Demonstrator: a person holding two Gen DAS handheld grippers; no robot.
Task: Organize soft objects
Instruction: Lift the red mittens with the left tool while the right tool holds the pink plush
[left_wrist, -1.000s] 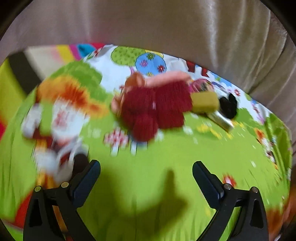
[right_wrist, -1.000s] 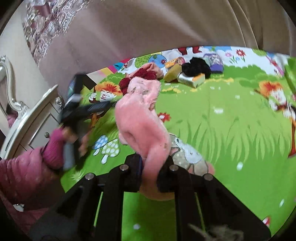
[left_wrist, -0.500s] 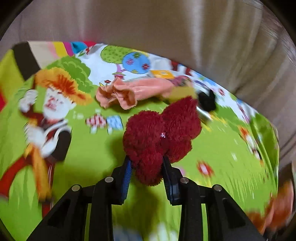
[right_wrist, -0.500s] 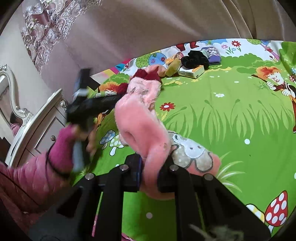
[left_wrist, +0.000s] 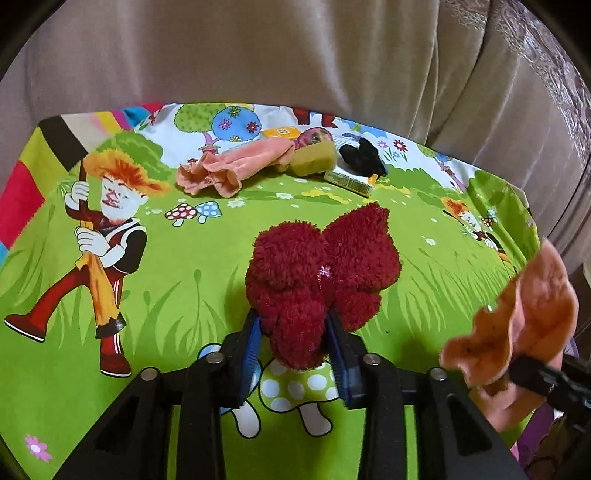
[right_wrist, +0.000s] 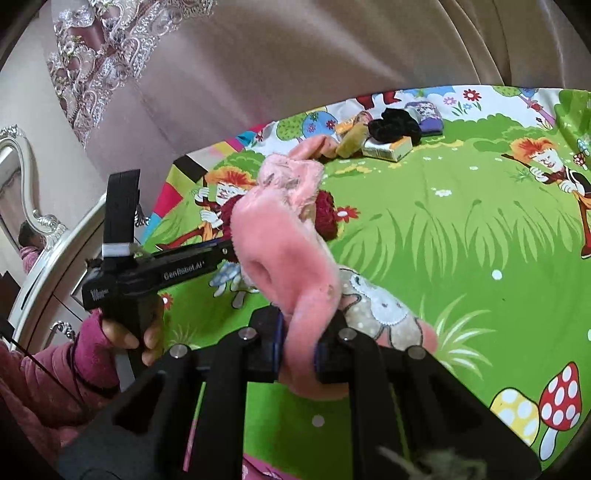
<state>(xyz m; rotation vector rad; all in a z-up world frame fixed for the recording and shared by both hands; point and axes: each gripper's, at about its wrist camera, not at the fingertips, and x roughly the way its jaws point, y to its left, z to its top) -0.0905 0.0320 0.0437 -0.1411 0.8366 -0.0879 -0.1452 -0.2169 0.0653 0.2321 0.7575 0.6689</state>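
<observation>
Crimson fuzzy lobed plush (left_wrist: 321, 277) gripped between blue pads of left tongs (left_wrist: 295, 350), jaws just eased slightly wider, lifted over glossy cartoon-print sheet (left_wrist: 166, 288). Right tongs (right_wrist: 299, 350) clamped shut on fluffy pink tube-shaped sock (right_wrist: 288, 251). Salmon ruffled cloth (left_wrist: 229, 170) at 11 o'clock.

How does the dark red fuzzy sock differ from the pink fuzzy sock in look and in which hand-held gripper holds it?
The dark red sock is bunched into a lumpy ball with a curly pile; the pink sock hangs out long and smoother, with a printed patch.
The red one sits in the left hand-held gripper, the pink one in the right hand-held gripper.
Both are fuzzy and held above the cartoon bedsheet.
</observation>
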